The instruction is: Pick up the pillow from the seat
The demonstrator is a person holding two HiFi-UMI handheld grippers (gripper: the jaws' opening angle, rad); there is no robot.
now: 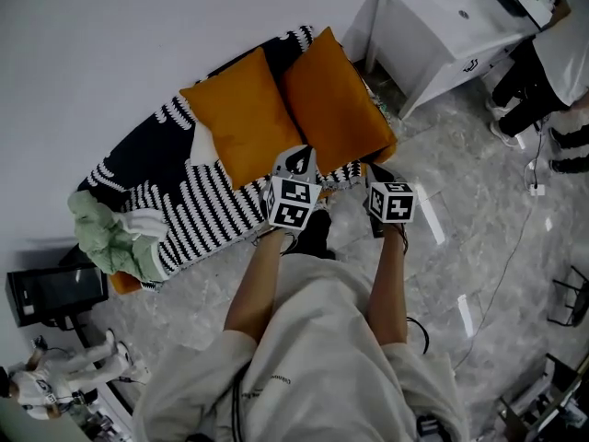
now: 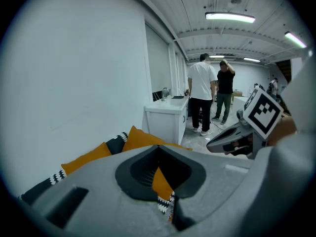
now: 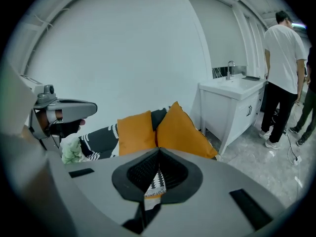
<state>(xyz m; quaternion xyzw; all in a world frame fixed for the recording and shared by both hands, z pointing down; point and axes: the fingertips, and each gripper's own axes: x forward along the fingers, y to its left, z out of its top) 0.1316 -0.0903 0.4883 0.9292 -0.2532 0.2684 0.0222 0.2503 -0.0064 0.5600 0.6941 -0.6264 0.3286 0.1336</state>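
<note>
Quick rundown. Two orange pillows are propped side by side on the seat point(image 1: 198, 205), which is covered by a black-and-white striped blanket and pushed back against the white wall point(image 1: 110, 35). The left-hand pillow point(image 1: 241, 118) and the right-hand pillow point(image 1: 336, 99) are touching along their inner edges, both leaned back towards the wall. The right-hand pillow's outer corner is stuck out past the end of the seat, near the white cabinet point(image 1: 442, 26), so only a narrow gap is left on that side.

The left gripper point(image 1: 295, 160) is held at the seat's front edge, right below where the two pillows meet. Its jaws are closed with nothing between them, and contact with a pillow can't be made out. The right gripper point(image 1: 378, 170) is held just beside it, off the seat's front corner over the floor, jaws also closed and empty.

The far end of the seat is taken up by a bunched green cloth point(image 1: 106, 233). Plenty of open grey floor point(image 1: 479, 274) is left in front of the seat; it's crossed only by a thin cable point(image 1: 515, 238). People point(image 1: 552, 63) are stood by the cabinet, well apart from the pillows.
</note>
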